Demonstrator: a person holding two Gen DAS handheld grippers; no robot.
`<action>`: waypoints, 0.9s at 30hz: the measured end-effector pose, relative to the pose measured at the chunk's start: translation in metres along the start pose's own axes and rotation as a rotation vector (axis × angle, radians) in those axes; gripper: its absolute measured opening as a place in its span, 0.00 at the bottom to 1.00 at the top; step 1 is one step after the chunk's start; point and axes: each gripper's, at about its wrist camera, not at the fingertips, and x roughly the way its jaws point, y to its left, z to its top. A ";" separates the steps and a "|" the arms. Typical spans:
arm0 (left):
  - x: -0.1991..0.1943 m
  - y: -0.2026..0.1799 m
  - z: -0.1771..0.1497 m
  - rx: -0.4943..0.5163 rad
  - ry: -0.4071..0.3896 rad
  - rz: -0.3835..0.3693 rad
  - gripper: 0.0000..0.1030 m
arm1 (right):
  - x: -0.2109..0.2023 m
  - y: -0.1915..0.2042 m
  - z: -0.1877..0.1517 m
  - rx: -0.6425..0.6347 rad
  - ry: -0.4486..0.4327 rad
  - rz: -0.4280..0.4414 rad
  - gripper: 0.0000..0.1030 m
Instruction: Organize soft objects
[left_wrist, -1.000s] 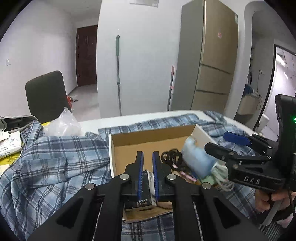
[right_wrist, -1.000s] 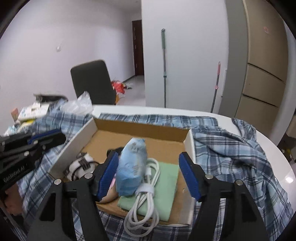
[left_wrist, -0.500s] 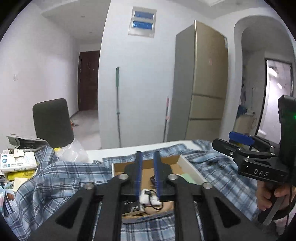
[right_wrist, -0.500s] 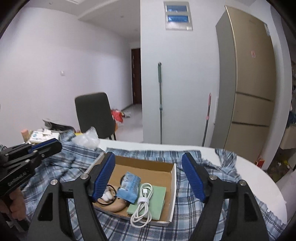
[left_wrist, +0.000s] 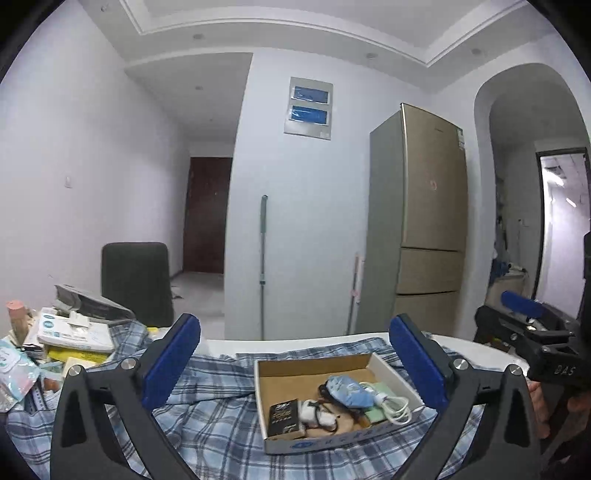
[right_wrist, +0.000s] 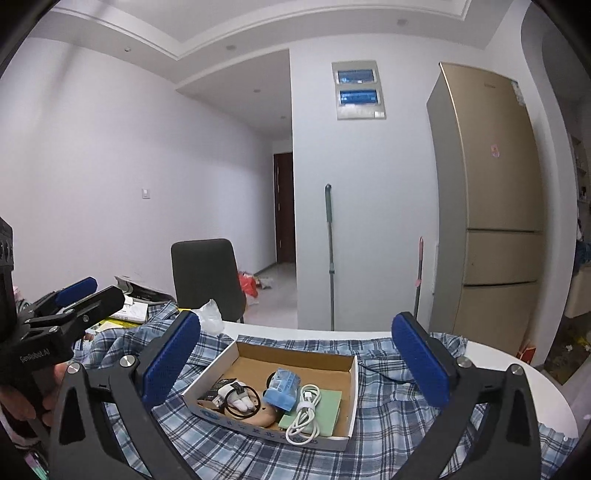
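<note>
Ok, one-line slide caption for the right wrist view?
Right gripper open and empty above a cardboard box holding a white cable and blue pouch.

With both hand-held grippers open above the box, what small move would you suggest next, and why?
Probably bring the left hand-held gripper toward the plaid shirt spread under the cardboard box. Both it and the right hand-held gripper are open and empty, the small items already lie in the box, and the shirt lies loose.
</note>
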 end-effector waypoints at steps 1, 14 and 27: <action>-0.002 0.000 -0.003 -0.001 -0.005 0.005 1.00 | -0.001 0.001 -0.003 -0.010 -0.005 -0.001 1.00; -0.004 0.003 -0.044 0.041 -0.035 0.014 1.00 | -0.001 -0.002 -0.051 -0.014 -0.003 0.036 1.00; 0.005 0.010 -0.054 0.021 0.017 0.018 1.00 | -0.003 0.004 -0.062 -0.051 0.010 0.024 1.00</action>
